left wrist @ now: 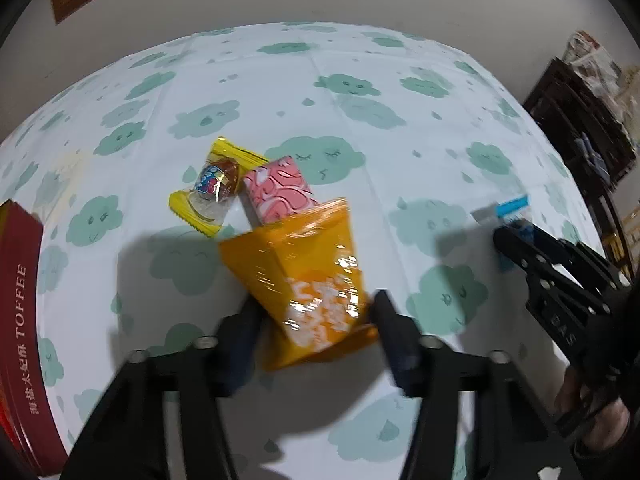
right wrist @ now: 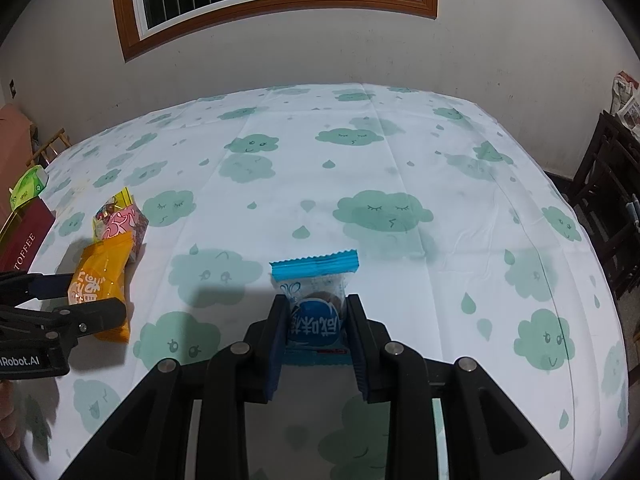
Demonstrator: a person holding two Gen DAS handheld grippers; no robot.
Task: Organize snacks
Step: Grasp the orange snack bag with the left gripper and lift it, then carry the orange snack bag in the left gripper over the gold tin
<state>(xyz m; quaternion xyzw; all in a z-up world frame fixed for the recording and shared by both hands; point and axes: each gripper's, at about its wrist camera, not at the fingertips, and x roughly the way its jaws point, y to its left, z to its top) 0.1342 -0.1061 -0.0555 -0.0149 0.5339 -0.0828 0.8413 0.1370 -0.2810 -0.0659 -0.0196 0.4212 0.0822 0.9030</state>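
An orange snack packet (left wrist: 306,280) lies on the cloud-print tablecloth, leaning on a pink packet (left wrist: 278,192) beside a yellow-edged candy packet (left wrist: 214,186). My left gripper (left wrist: 316,312) is open, its fingers on either side of the orange packet's near end. It also shows in the right wrist view (right wrist: 86,294) with the orange packet (right wrist: 102,276) between its fingers. My right gripper (right wrist: 316,316) is shut on a blue snack packet (right wrist: 316,300); the packet's blue edge shows in the left wrist view (left wrist: 510,206).
A dark red toffee box (left wrist: 20,320) lies at the table's left edge, with a green carton (right wrist: 28,186) behind it. Dark wooden furniture (right wrist: 612,216) stands off the table's right side. The tablecloth (right wrist: 360,160) stretches back toward the wall.
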